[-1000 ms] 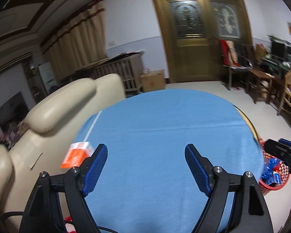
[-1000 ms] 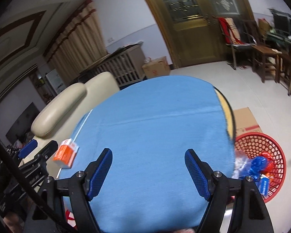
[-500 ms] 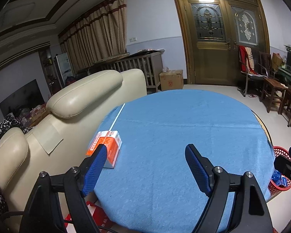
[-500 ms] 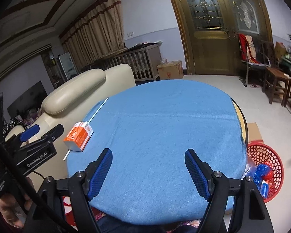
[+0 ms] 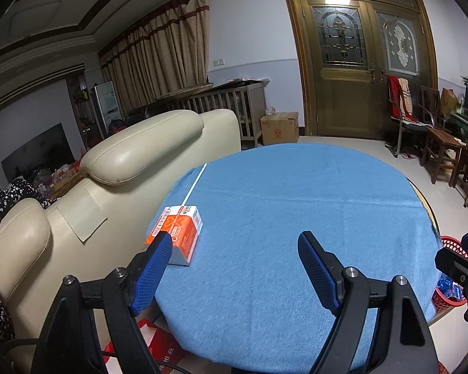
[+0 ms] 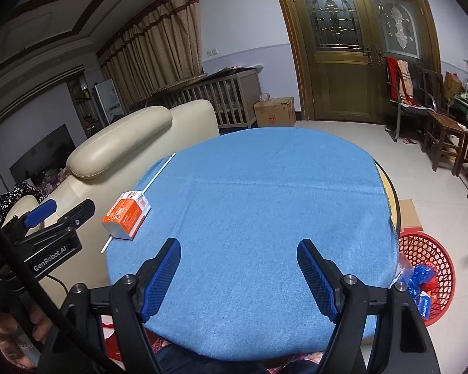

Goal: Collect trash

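Moved: both claws swung left; orange carton (image 5: 177, 230) now nearer left claw (image 5: 237, 268).
Basket: red basket (image 6: 433, 249) on floor holds blue wrappers (image 6: 422, 275).
Carton: flat on counter (image 6: 265, 202), long axis pointing away.
Claws: left and right claw (image 6: 238, 272) gape, empty.

One orange carton (image 6: 126, 215), one white stick (image 6: 157, 176), one red basket (image 6: 433, 249)

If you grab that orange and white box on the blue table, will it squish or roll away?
The orange box looks like thin cardboard, so a hard squeeze would probably dent it. It lies flat on the blue cloth, with flat sides, so it likely won't roll. It seems small, probably light.
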`<act>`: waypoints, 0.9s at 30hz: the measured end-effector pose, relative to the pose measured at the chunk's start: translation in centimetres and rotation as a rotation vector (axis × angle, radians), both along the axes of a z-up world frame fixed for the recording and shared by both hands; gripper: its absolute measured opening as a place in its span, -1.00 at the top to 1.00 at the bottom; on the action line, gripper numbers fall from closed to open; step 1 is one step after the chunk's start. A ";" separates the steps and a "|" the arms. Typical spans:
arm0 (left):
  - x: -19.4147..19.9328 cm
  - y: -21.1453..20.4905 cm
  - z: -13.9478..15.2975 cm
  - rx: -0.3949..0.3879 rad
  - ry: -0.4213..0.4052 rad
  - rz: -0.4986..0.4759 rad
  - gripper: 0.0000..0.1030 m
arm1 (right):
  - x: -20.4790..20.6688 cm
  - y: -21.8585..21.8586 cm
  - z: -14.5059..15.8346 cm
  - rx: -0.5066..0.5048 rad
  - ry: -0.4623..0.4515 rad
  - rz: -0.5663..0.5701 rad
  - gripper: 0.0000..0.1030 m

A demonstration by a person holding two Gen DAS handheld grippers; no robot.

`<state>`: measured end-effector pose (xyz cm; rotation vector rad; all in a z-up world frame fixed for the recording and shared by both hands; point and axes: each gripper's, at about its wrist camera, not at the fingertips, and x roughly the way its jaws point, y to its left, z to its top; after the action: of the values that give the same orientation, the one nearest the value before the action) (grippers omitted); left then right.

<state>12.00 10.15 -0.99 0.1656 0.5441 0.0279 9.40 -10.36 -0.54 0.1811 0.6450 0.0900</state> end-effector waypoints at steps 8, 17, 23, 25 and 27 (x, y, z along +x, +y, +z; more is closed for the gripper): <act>-0.2 0.4 -0.1 -0.007 0.006 0.005 -0.62 | 0.1 0.1 -0.1 -0.001 0.001 0.000 -0.55; 0.0 0.4 -0.1 -0.005 0.010 0.001 -0.62 | 0.1 0.0 -0.1 0.003 0.007 0.001 -0.55; 0.0 0.5 -0.1 -0.006 0.013 0.001 -0.62 | 0.3 0.3 -0.1 0.000 0.010 0.003 -0.55; 0.0 0.5 -0.1 -0.007 0.016 0.000 -0.62 | 0.4 0.4 -0.2 0.001 0.012 0.002 -0.55; 0.0 0.5 -0.2 -0.007 0.018 0.001 -0.62 | 0.4 0.4 -0.3 0.003 0.015 0.002 -0.55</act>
<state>12.02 10.65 -1.19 0.1584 0.5618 0.0252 9.84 -9.96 -0.80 0.1841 0.6603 0.0916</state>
